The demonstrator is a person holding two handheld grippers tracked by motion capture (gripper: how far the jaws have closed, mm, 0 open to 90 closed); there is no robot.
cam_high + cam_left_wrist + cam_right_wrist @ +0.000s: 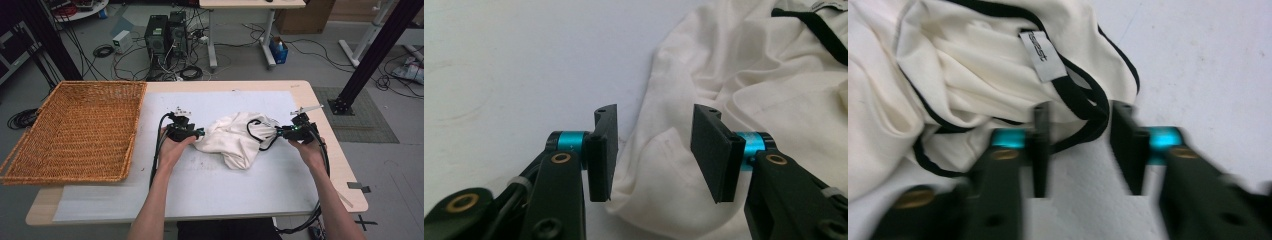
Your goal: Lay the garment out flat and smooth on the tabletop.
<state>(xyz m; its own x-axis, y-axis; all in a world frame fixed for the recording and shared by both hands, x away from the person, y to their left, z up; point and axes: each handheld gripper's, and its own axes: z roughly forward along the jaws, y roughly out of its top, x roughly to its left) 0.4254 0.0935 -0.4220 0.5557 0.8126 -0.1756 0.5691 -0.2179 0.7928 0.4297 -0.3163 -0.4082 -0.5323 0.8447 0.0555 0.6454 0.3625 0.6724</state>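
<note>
Right gripper is smearing with motion blur in its own view, jaw edges soft. Label on the white garment is showing print too blurred to read. Garment is running off the top and left edges there. Basket is getting clipped at the high view's left edge.

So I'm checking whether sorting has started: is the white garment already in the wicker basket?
No, the white garment lies crumpled on the table mat between the two grippers, while the wicker basket sits apart at the left.
</note>
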